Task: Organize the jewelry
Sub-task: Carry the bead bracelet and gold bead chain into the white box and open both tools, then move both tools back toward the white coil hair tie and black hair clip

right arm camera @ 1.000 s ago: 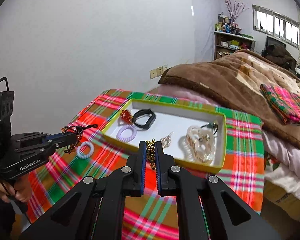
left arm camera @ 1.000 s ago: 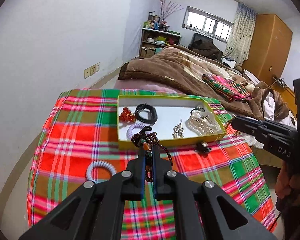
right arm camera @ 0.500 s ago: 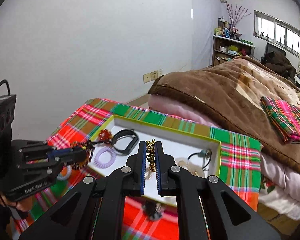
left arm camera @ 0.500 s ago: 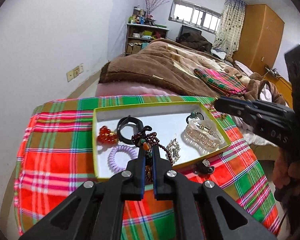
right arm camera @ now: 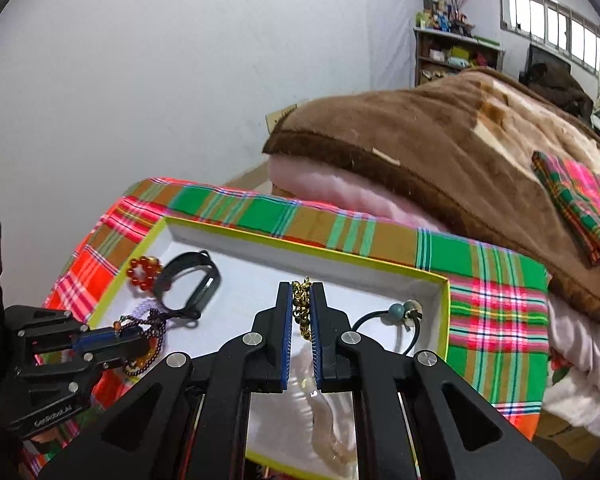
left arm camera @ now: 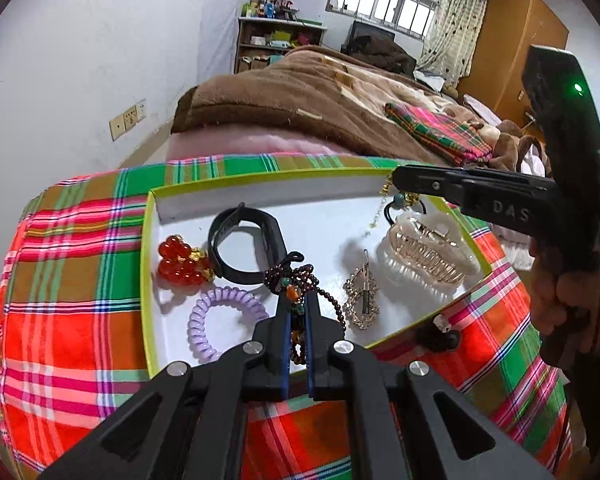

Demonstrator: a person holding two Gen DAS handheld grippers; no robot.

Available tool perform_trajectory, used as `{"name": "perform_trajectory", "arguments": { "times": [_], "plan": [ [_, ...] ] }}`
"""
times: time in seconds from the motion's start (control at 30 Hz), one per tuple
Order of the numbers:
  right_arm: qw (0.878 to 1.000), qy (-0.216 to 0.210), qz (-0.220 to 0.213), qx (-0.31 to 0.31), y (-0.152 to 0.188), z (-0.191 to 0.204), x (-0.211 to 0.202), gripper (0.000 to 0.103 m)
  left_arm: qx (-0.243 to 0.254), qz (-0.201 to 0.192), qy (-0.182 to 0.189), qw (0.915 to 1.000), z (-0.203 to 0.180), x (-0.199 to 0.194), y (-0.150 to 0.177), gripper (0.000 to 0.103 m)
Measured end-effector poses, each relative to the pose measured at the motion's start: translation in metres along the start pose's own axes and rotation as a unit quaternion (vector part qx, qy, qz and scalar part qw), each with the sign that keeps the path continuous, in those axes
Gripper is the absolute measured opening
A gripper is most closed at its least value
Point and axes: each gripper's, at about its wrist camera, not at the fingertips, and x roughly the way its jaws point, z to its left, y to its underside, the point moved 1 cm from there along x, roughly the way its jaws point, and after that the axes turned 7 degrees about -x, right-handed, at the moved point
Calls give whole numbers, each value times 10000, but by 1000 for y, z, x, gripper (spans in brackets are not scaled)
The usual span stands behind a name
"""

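Left gripper (left arm camera: 297, 312) clamps a dark bead bracelet (left arm camera: 300, 280) and right gripper (right arm camera: 301, 312) clamps a gold chain (right arm camera: 302, 312), both held over the white tray (left arm camera: 260, 192) on the plaid-covered counter (left arm camera: 68, 280).

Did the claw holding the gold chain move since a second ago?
Yes. The right gripper, shut on the gold chain, has come forward over the box; earlier it hung above the box's near rim, over the plaid cloth.

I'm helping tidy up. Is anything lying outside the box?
Yes. A small dark piece sits on the plaid cloth, just outside the box at its near right edge, while the other loose jewelry lies inside.
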Motion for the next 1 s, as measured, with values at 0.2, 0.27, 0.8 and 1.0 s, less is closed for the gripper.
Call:
{"name": "perform_trajectory", "arguments": {
  "times": [0.2, 0.27, 0.8, 1.0],
  "plan": [
    [9996, 33, 274, -6, 0, -4, 18, 9, 86, 206, -15, 9997, -3, 12, -2, 6],
    [9994, 6, 334, 8, 0, -6, 22, 9, 115, 273, 3, 9996, -4, 16, -3, 6],
    [9998, -6, 182, -17, 0, -3, 14, 17, 105, 280, -22, 9996, -2, 19, -5, 15],
    [10000, -38, 12, -10, 4, 2, -7, 21, 52, 173, 47, 9998, -4, 9, -4, 36]
  ]
}}
